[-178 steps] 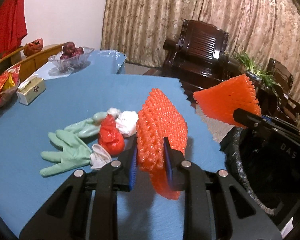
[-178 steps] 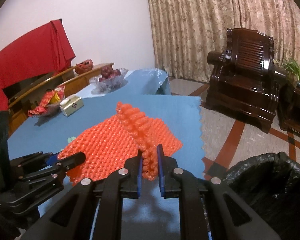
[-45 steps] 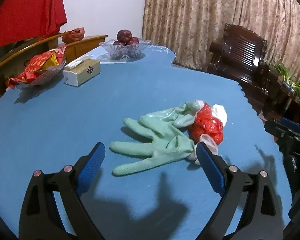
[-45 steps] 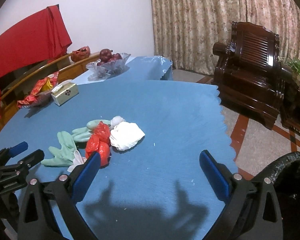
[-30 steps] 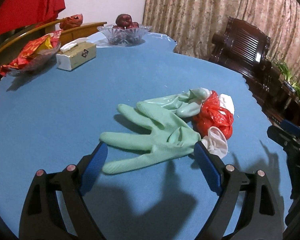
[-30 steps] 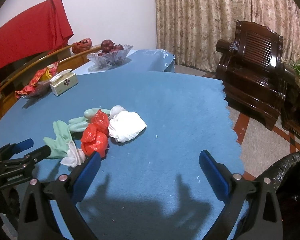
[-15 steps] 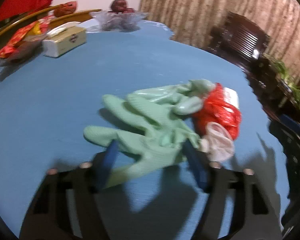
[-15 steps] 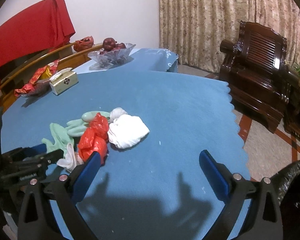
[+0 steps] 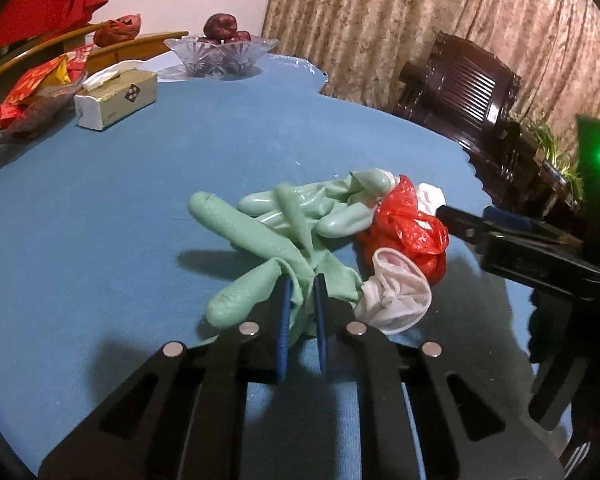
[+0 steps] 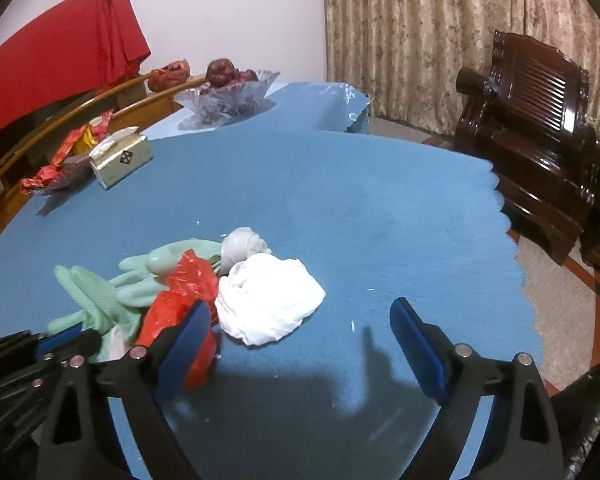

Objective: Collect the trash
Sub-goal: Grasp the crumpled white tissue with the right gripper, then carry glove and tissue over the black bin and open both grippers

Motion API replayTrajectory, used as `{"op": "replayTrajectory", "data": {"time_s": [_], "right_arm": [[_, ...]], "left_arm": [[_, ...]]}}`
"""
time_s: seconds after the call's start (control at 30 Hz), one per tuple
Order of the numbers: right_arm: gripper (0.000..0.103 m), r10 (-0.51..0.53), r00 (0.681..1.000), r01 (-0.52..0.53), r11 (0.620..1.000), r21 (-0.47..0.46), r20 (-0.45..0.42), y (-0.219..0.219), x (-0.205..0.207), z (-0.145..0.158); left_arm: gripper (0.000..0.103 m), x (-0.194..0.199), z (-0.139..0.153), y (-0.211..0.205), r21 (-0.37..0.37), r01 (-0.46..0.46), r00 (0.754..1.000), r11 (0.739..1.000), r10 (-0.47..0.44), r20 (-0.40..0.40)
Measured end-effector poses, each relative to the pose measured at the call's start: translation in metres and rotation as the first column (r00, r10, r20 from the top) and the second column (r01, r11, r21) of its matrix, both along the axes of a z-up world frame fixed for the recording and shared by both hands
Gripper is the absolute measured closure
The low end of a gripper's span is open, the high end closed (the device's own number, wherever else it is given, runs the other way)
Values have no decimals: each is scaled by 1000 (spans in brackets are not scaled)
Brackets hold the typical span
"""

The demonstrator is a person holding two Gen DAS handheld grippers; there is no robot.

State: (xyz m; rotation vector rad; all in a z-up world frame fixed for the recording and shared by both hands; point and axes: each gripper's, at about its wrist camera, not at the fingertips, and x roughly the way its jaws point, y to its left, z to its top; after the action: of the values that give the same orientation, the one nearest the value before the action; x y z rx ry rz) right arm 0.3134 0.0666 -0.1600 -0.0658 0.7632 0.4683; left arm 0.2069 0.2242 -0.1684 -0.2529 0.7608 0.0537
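Note:
My left gripper [image 9: 301,280] is shut on the cuff part of a pale green rubber glove [image 9: 260,236] that lies on the blue table [image 9: 140,184]. A second green glove [image 9: 332,204], a red plastic bag [image 9: 408,232] and a white crumpled wrapper [image 9: 396,296] lie bunched beside it. My right gripper [image 10: 300,320] is open, just short of a white crumpled tissue [image 10: 268,300], with the red bag [image 10: 180,300] at its left finger. The green gloves [image 10: 100,288] show left of it.
A tissue box [image 9: 116,98], a snack dish [image 9: 32,92] and a glass fruit bowl [image 9: 220,50] stand at the table's far side. A dark wooden armchair [image 10: 540,120] stands beyond the right edge. A black trash bag rim [image 10: 592,400] is at the lower right.
My left gripper moved forward and closed on the green glove, bunching it. My right gripper moved closer to the white tissue and stayed open.

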Motion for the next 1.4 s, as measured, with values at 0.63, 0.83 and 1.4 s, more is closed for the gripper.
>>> {"op": "replayTrajectory", "data": {"time_s": [0.63,0.83,1.4], "right_arm": [[64,37,999,-37,997,74,6,-19,-20,22],[64,18,998,-23,995,96,53,-37,-40,47],[64,-2,994,-12,991,132,107,-91,-94,85]], "left_arm": [[93,-20,32,-12,-17,29,997,999,-28,69],[93,-28,50,-23,-14,46,994,999,-45,104],[93,-46,95,-65,36,102,979,994,-107,172]]}}
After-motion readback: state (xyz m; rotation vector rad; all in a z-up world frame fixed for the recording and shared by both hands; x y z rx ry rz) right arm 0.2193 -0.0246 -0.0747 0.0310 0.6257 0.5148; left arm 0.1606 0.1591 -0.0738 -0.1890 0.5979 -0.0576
